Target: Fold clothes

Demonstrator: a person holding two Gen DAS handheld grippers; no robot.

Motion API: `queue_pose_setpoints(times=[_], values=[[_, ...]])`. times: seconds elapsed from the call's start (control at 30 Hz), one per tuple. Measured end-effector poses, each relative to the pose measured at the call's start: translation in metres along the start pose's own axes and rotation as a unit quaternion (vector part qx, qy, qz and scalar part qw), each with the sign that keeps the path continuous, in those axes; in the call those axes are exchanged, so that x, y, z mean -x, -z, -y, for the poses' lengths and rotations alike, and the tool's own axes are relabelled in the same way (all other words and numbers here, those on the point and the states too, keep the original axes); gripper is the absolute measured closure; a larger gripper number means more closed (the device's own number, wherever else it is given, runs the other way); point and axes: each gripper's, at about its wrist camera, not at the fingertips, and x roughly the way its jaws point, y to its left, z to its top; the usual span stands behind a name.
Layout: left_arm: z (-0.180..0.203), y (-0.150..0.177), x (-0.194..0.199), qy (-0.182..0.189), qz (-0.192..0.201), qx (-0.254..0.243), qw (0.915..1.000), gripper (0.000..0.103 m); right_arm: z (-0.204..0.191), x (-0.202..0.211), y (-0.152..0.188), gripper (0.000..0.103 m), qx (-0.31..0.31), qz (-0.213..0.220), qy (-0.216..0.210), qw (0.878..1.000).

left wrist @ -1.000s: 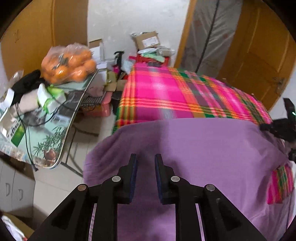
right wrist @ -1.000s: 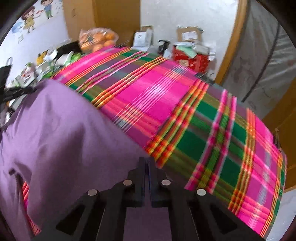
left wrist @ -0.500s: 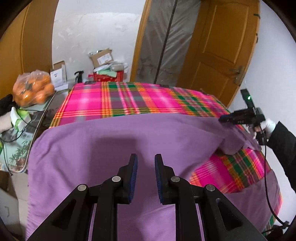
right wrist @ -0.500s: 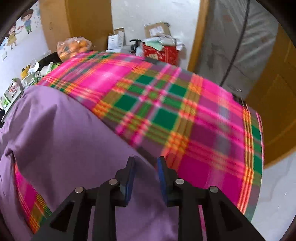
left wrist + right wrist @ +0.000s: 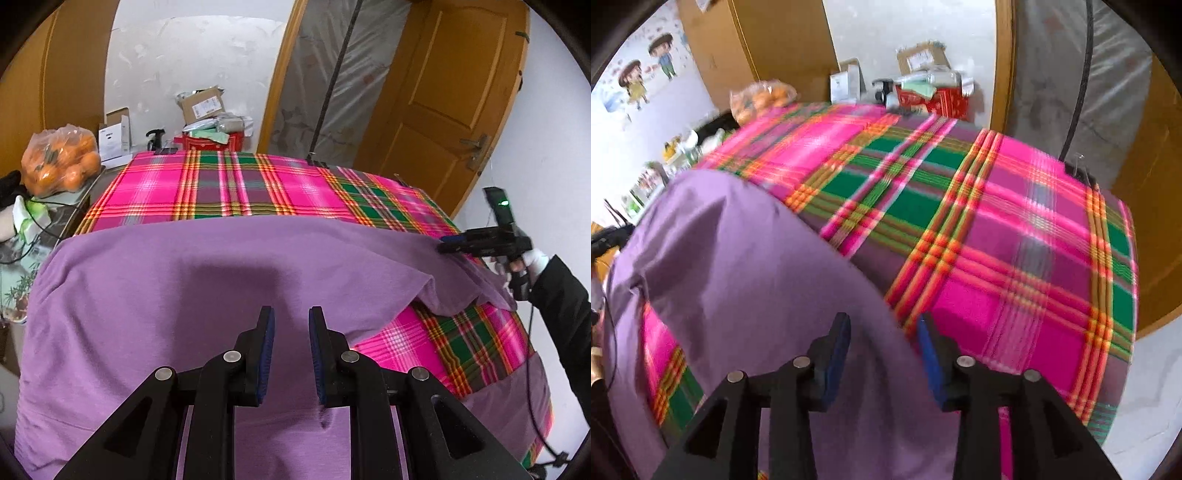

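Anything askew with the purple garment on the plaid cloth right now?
Yes. The purple fabric garment lies unevenly: its right portion is bunched into a raised fold, exposing the pink-and-green plaid cloth beneath. Both grippers are open.

No lettering could be read anywhere. Past the far edge of the plaid tablecloth, a brown cardboard box carried a white shipping label, but its print was too small to make out. Left of it, just beyond the same edge, a white carton bore dark printed lines that stayed illegible. The red box at the cloth's far edge showed only a pale pattern. The wall stickers were cartoon children, without words.
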Motion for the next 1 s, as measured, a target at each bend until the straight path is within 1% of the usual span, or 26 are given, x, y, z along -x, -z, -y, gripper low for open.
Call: queue_pose_setpoints(times=[0.07,0.1,0.2,0.3,0.33,0.4,0.5,0.57,0.6,0.63,0.7,0.83,0.9,0.93,0.97,1.0], values=[[-0.003,0.0,-0.001,-0.001,-0.001,0.004,1.0,0.084,0.014,0.009,0.005,0.066,-0.019,0.007,0.01,1.0],[-0.004,0.001,-0.001,-0.002,-0.002,0.004,1.0,0.084,0.018,0.01,0.01,0.066,-0.019,-0.002,0.017,1.0],[-0.005,0.002,-0.003,0.0,-0.005,0.006,1.0,0.084,0.015,0.005,0.024,0.065,0.008,-0.04,0.025,0.999],[-0.003,0.004,-0.007,0.003,-0.009,0.006,0.9999,0.084,0.008,0.009,0.029,0.064,0.025,-0.037,0.031,0.999],[-0.002,0.004,-0.008,0.004,-0.01,0.006,0.9999,0.084,0.006,0.009,0.029,0.066,0.028,-0.038,0.031,0.998],[0.001,0.004,-0.01,0.005,-0.012,0.004,0.9999,0.084,0.002,0.009,0.029,0.068,0.036,-0.04,0.028,0.998],[0.003,0.004,-0.007,0.006,-0.011,-0.002,0.9999,0.084,0.008,0.021,0.029,0.068,0.031,-0.026,0.015,0.999],[0.002,0.003,-0.006,0.004,-0.009,-0.001,0.9999,0.084,0.017,0.027,0.035,0.068,0.024,-0.017,-0.001,1.0],[0.001,0.003,-0.006,0.003,-0.009,0.001,1.0,0.084,0.016,0.026,0.036,0.068,0.024,-0.016,-0.005,1.0],[0.0,0.002,-0.007,0.002,-0.01,0.003,0.9999,0.084,0.015,0.025,0.037,0.068,0.024,-0.019,-0.009,0.999],[-0.002,0.003,-0.008,0.003,-0.011,0.007,0.9999,0.084,0.014,0.019,0.042,0.068,0.03,-0.039,-0.008,0.999],[0.002,0.005,-0.012,0.007,-0.016,0.006,0.9998,0.084,0.01,0.017,0.046,0.068,0.04,-0.044,-0.001,0.998],[0.004,0.005,-0.012,0.011,-0.017,0.002,0.9998,0.084,0.008,0.015,0.046,0.073,0.046,-0.047,0.004,0.998],[0.005,0.006,-0.012,0.011,-0.018,0.001,0.9998,0.084,0.008,0.015,0.045,0.095,0.045,-0.047,0.004,0.998],[0.005,0.006,-0.012,0.01,-0.018,-0.001,0.9998,0.084,0.008,0.015,0.044,0.098,0.042,-0.046,0.004,0.998],[0.005,0.005,-0.013,0.01,-0.019,0.0,0.9998,0.084,0.007,0.015,0.042,0.098,0.043,-0.043,0.013,0.998]])
